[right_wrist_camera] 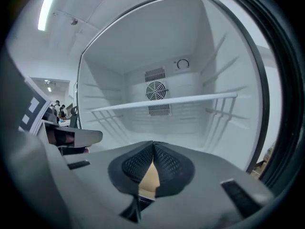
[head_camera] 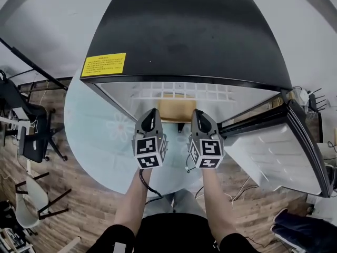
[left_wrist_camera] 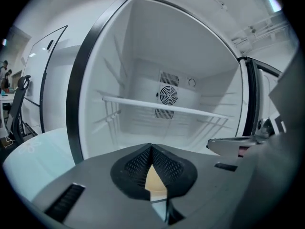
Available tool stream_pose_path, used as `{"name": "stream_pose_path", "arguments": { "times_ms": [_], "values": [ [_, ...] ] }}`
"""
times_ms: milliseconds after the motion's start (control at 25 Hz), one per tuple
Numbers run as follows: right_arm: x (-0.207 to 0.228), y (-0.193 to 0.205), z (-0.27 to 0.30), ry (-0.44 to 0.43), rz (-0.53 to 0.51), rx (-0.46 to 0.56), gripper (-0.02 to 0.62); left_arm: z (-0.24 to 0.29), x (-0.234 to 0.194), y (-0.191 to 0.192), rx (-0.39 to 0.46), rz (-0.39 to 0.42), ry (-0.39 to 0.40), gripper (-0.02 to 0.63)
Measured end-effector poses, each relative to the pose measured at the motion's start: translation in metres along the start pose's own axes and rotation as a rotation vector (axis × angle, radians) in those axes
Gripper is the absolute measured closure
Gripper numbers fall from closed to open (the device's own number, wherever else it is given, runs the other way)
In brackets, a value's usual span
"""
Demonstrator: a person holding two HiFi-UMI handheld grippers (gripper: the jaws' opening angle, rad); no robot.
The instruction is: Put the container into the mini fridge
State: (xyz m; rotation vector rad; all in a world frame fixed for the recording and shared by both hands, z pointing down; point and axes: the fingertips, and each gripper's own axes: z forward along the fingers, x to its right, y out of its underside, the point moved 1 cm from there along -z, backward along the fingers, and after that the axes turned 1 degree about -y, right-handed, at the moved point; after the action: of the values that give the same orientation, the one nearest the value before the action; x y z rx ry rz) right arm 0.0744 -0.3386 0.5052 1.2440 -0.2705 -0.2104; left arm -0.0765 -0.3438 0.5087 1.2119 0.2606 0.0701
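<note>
**Container at the fridge mouth, both grippers holding**

I am in the carrying-in step. The mini fridge (head_camera: 184,36) stands with its door (head_camera: 279,152) swung wide to my right, and I hold the tan container (head_camera: 176,109) right at the opening, between my two grippers.

My left gripper (head_camera: 152,115) has its jaws drawn together until the tips meet. In the left gripper view the tan of the container (left_wrist_camera: 155,180) fills the narrow wedge behind those tips. My right gripper (head_camera: 197,115) is closed the same way, with the container (right_wrist_camera: 150,175) showing in its wedge too. I judge that each gripper pinches one side edge of the container, though the pinch line itself is too slim to see plainly.

Ahead of me the cavity is bare. A white shelf (left_wrist_camera: 162,106) crosses it at mid-height, with the round fan grille (left_wrist_camera: 167,95) on the back wall above it. The space below the shelf, over the fridge floor, looks like the natural place for the container.

The next move calls for pushing both grippers forward together and level, so the container does not twist between them. I need to keep it under the shelf and clear of the black door frame on either side. Once it rests on the floor inside, I would spread both sets of jaws and draw straight back. The door is then left to shut.
</note>
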Motion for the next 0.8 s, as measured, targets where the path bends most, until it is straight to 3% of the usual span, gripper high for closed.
{"name": "stream_pose_path", "arguments": {
  "times_ms": [360,800],
  "values": [
    [-0.013,-0.031,-0.053,-0.032,-0.016,0.057,0.589,-0.050,0.026,-0.044,0.101,-0.033,0.061,0.595],
    [-0.037,-0.074,-0.123,-0.087,-0.048,0.162,0.589,-0.116,0.055,-0.063,0.191,-0.025,0.119,0.595]
  ]
}}
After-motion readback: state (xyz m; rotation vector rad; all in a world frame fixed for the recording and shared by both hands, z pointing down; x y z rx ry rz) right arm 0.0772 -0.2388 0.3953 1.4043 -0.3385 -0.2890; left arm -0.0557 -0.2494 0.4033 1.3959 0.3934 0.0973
